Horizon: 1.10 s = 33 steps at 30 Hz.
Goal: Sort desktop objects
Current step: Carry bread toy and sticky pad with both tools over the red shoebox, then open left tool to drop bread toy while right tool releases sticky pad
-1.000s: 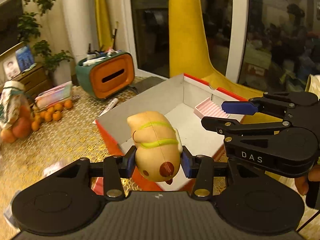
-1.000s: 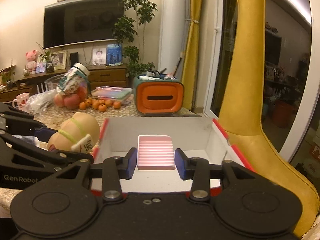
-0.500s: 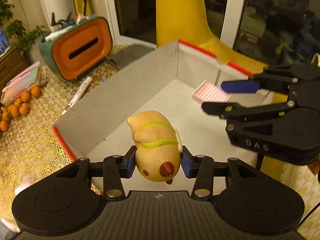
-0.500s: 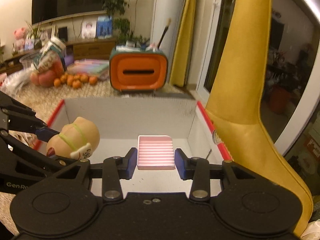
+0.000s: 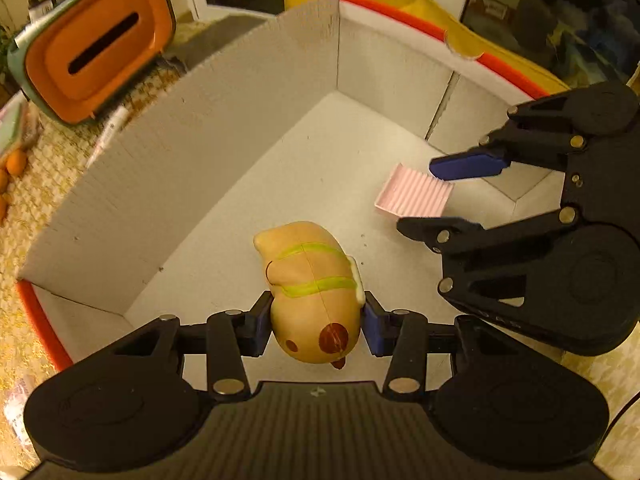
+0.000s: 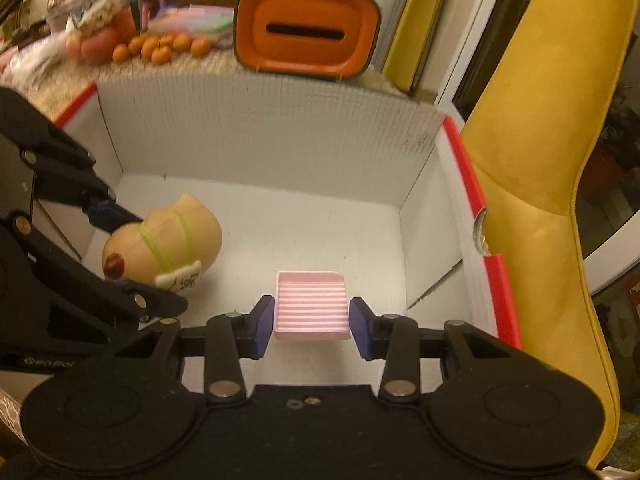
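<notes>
My left gripper (image 5: 314, 322) is shut on a tan squishy toy (image 5: 312, 292) with green bands and a brown nose, held over the floor of a white cardboard box with red rims (image 5: 180, 152). My right gripper (image 6: 311, 322) is shut on a pink ribbed tray (image 6: 311, 304), also inside the box (image 6: 260, 136), toward its right side. In the right wrist view the toy (image 6: 164, 246) hangs at the left in the left gripper (image 6: 136, 264). In the left wrist view the pink tray (image 5: 414, 196) sits between the right gripper's fingers (image 5: 468, 164). Whether either object touches the box floor I cannot tell.
An orange and green tissue holder (image 6: 306, 42) stands behind the box. Small oranges (image 6: 160, 48) and a bag of fruit lie at the back left on a patterned tablecloth (image 5: 24, 208). A yellow chair (image 6: 532, 184) stands close to the box's right side.
Both grippers have moved forward and down into the box and tilted downward, each keeping its object. The box walls now surround the toy and the tray.
</notes>
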### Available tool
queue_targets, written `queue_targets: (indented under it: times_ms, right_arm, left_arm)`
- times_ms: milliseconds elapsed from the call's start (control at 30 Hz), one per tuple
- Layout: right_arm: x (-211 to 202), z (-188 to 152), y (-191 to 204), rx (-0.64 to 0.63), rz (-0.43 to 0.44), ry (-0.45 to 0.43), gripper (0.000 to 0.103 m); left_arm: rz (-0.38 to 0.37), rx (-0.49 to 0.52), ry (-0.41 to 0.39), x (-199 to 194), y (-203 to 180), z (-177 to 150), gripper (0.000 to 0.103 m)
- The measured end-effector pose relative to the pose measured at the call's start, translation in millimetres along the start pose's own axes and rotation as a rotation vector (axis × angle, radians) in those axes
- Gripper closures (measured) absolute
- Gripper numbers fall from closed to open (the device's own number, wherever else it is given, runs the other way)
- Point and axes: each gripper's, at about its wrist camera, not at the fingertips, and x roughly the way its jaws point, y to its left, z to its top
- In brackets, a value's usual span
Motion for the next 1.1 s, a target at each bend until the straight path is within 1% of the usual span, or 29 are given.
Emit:
queue_targets:
  times_ms: [67,200,333,500,533,600,733,800,933,1100]
  right_arm:
    - [5,0,-1,0.003,0.007,0.032,0.064]
    - [6,2,-3,0.012,0.026,0.055,0.064]
    - [7,3,1,-0.010,0.019,0.074,0.064]
    - [7,1,1,-0.017,0.012,0.078,0.063]
    - [7,1,1,-0.020,0.009,0.078,0.062]
    - [9,1,3,-0.025,0.000,0.076,0.060]
    - [1,0,-1,-0.015,-0.008,0.051,0.058]
    - [-6,0,-3,0.004,0.002,0.033,0.057]
    - [-22,-4,-5,0.014,0.002,-0.007,0.050]
    - [-35,-7,-3,0.037,0.021,-0.046,0.050]
  left_arm:
    - [-0.003,-0.029,0.026,4,4,1,0.059]
    - [-0.021,-0.078,0.072,12,11,-3,0.059]
    - [-0.026,-0.077,0.086,14,12,-6,0.058]
    - [-0.047,-0.102,0.092,15,16,-5,0.058]
    - [-0.053,-0.105,0.086,14,16,-5,0.056]
    - [-0.061,-0.103,0.068,10,16,-5,0.046]
    - [-0.071,-0.104,0.020,-5,15,-7,0.045]
    - [-0.078,-0.110,-0.014,-16,15,-10,0.045]
    - [-0.072,-0.109,-0.083,-38,13,-18,0.045]
    - [-0.072,-0.107,-0.160,-64,6,-32,0.045]
